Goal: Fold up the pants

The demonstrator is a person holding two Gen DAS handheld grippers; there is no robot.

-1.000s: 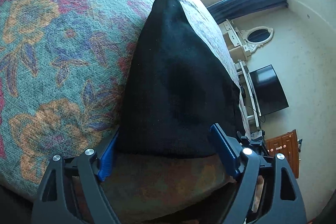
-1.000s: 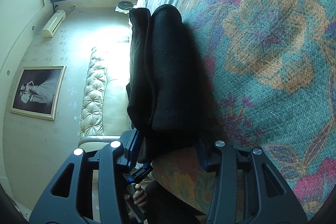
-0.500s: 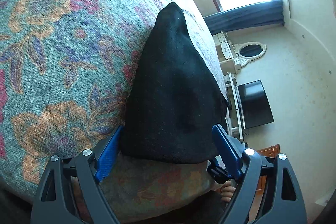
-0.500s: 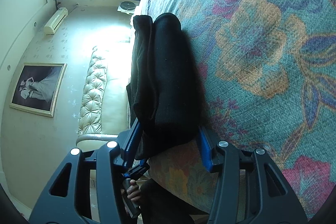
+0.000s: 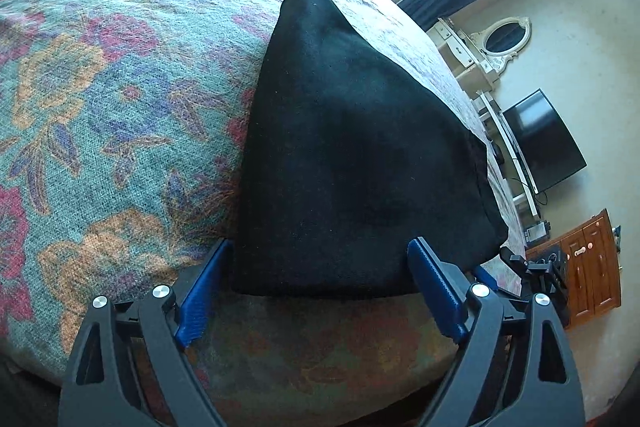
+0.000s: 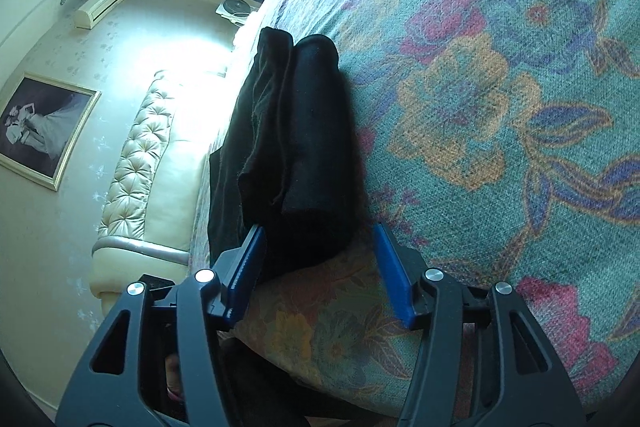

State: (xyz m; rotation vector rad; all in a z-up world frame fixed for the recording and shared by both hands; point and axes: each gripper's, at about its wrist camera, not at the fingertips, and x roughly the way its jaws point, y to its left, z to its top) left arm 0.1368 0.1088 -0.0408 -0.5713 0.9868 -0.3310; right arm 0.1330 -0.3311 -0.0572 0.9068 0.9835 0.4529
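Note:
The black pants lie folded into a compact stack on the floral bedspread, near the bed's front edge. My left gripper is open, its blue pads on either side of the stack's near edge, not pinching it. In the right wrist view the pants show as several stacked layers seen from the end. My right gripper is open too, its pads flanking the stack's near end with a gap on the right side.
The bedspread stretches wide on both sides of the pants. A tufted cream headboard and a framed picture are at one end. A TV, a mirror and a wooden cabinet stand along the wall beyond the bed.
Both grippers have stayed open and drawn back a little from the folded pants, tilting slightly. The pants have not moved.

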